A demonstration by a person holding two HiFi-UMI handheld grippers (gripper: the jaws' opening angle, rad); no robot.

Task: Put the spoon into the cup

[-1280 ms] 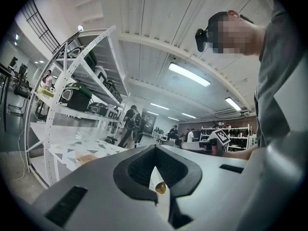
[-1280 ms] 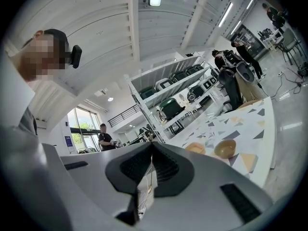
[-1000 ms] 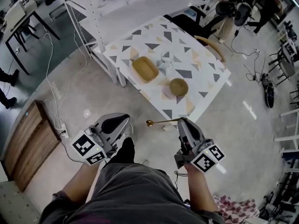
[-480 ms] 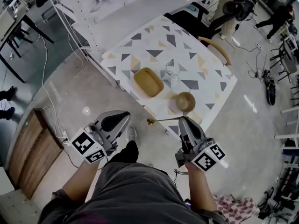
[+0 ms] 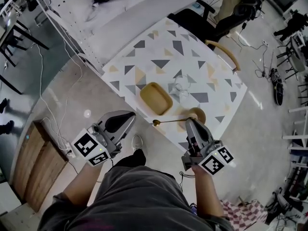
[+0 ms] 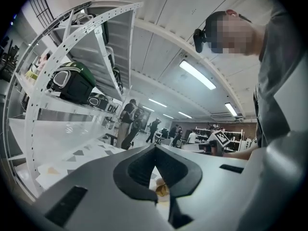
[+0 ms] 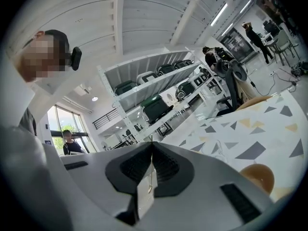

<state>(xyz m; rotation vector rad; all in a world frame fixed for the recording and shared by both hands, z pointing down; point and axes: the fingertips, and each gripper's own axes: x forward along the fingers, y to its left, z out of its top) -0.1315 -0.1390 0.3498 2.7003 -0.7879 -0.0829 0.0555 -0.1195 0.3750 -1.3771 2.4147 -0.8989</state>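
Observation:
A gold spoon (image 5: 167,121) sticks out sideways to the left from my right gripper (image 5: 189,122), which is shut on its handle. The spoon's bowl hangs over the near edge of the triangle-patterned table (image 5: 159,47). The clear glass cup (image 5: 182,86) stands upright on the table, beyond the spoon. In the right gripper view the handle (image 7: 146,189) shows as a thin strip between the closed jaws of my right gripper (image 7: 152,144). My left gripper (image 5: 128,117) is short of the table's edge, left of the spoon. Its jaws (image 6: 154,147) meet with nothing between them.
A yellow rectangular dish (image 5: 156,98) lies on the table left of the cup. A round wooden bowl (image 5: 197,114) sits at the near edge by my right gripper, and shows again (image 7: 257,177) low right. A white shelf rack (image 5: 57,28) flanks the table's left; a chair (image 5: 224,52) stands at its far right.
Both grippers have moved forward toward the table, the spoon still in the right one. The spoon's bowl has gone from over the floor to over the table's near edge.

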